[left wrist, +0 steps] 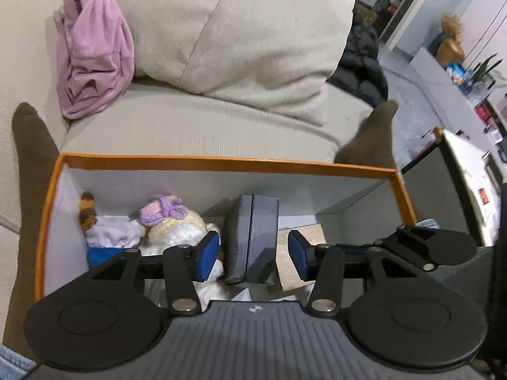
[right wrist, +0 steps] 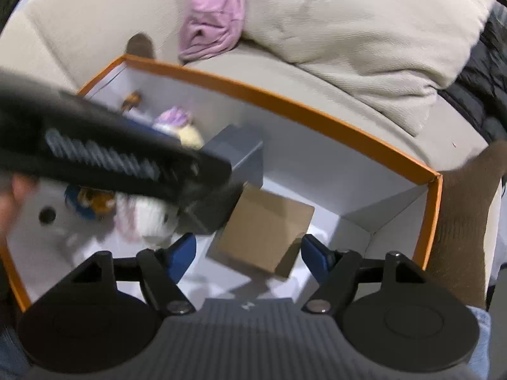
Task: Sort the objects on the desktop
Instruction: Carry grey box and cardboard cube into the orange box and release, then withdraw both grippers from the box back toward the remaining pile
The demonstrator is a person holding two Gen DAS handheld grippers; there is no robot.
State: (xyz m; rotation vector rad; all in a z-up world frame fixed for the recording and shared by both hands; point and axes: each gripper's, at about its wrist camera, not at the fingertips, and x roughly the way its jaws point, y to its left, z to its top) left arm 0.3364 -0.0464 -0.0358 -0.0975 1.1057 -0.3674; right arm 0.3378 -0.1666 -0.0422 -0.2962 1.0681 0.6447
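An orange-rimmed box (left wrist: 221, 161) (right wrist: 285, 107) with white walls sits on a beige sofa. Inside it a dark grey case (left wrist: 253, 237) (right wrist: 240, 148) stands upright beside a brown cardboard box (left wrist: 312, 232) (right wrist: 266, 224) that lies flat. A knitted doll with a purple flower (left wrist: 171, 218) (right wrist: 180, 123) and a small brown-and-yellow toy (left wrist: 87, 209) lie at the left end. My left gripper (left wrist: 253, 253) is open, its blue pads on either side of the grey case with gaps showing. My right gripper (right wrist: 248, 253) is open above the cardboard box, apart from it. The left gripper's blurred black body (right wrist: 111, 158) crosses the right wrist view.
A large beige cushion (left wrist: 237, 31) and a pink garment (left wrist: 92, 57) lie behind the box. A person's feet in brown socks (left wrist: 31, 145) (left wrist: 377, 133) flank the box. A black jacket (left wrist: 361, 60) lies at the right, with a grey floor and shelves beyond.
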